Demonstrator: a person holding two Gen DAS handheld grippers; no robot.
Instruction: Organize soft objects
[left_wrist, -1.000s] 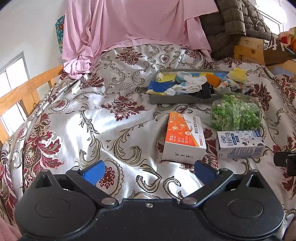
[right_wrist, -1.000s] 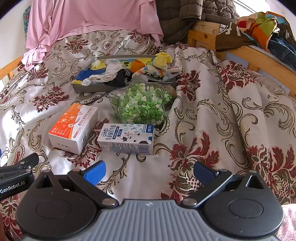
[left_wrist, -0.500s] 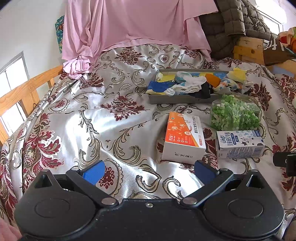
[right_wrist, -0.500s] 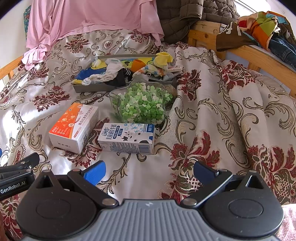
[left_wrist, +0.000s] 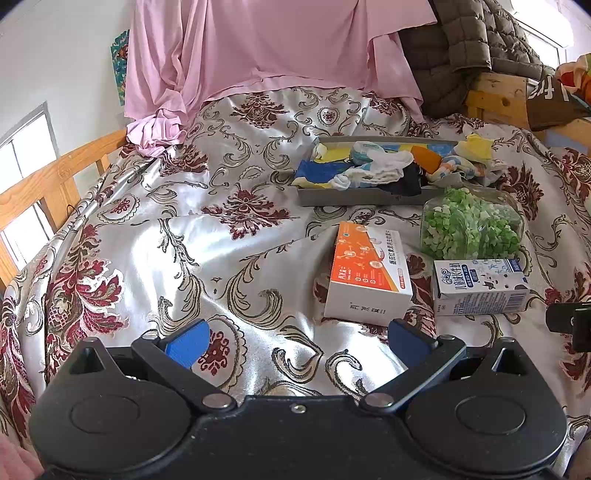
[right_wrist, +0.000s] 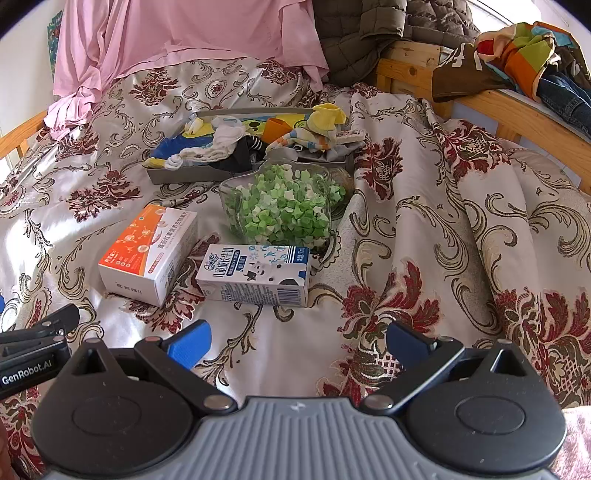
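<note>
A grey tray (left_wrist: 354, 197) (right_wrist: 177, 176) on the bed holds a heap of soft socks and cloths: white socks (left_wrist: 373, 170) (right_wrist: 218, 146), a blue cloth (left_wrist: 317, 171), an orange piece (right_wrist: 277, 129) and yellow socks (left_wrist: 476, 146) (right_wrist: 327, 116). My left gripper (left_wrist: 295, 341) is open and empty, low over the bedspread, well short of the tray. My right gripper (right_wrist: 295, 341) is open and empty, in front of the milk carton. Its body shows at the right edge of the left wrist view (left_wrist: 569, 323).
An orange and white box (left_wrist: 367, 273) (right_wrist: 147, 253), a milk carton (left_wrist: 480, 288) (right_wrist: 255, 275) and a clear container of green paper stars (left_wrist: 471, 229) (right_wrist: 284, 210) lie before the tray. Pink sheet (left_wrist: 273, 48), quilted jacket (right_wrist: 369, 33), wooden rails (left_wrist: 48, 177) (right_wrist: 517, 114) surround the bed.
Both views have barely shifted. Both grippers stay open and nothing on the bed has moved.
</note>
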